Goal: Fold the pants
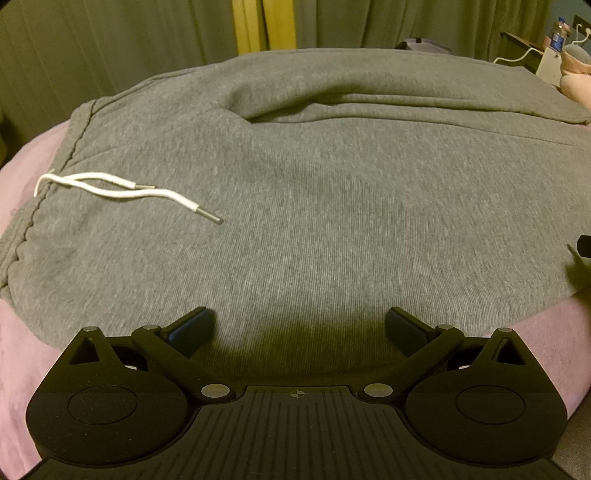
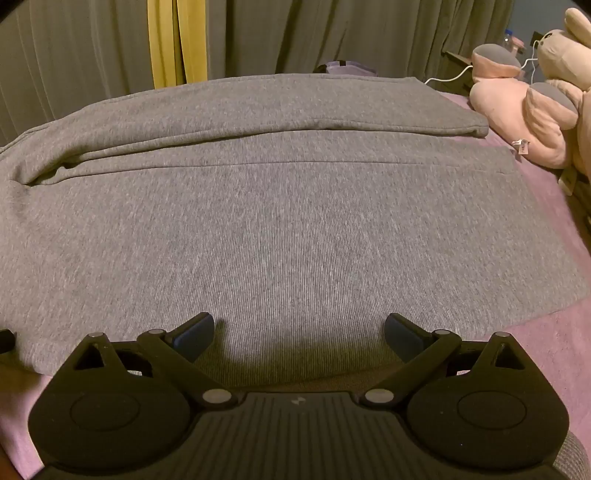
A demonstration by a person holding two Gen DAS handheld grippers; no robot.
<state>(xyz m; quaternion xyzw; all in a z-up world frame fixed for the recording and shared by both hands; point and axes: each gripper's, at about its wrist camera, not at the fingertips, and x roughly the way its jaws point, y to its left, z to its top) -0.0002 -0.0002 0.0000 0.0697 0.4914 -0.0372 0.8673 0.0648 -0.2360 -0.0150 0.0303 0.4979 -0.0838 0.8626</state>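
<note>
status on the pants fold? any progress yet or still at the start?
Done: the grey sweatpants lie on the pink bedsheet, and a far layer looks lapped over along its length, possibly one leg over the other. In hand: nothing; left gripper and right gripper are open at the near edge, gripping no fabric. Left: any crosswise folds; the white drawstring lies loose.

The grey pants [image 1: 314, 206] run past the right edge in the left wrist view and past the left edge in the right wrist view, and cover most of the bed [image 2: 554, 354]. A far-right bottle's [image 1: 558, 33] label is too small to read. The plush toy [image 2: 546, 99] is cut off at the right edge.
</note>
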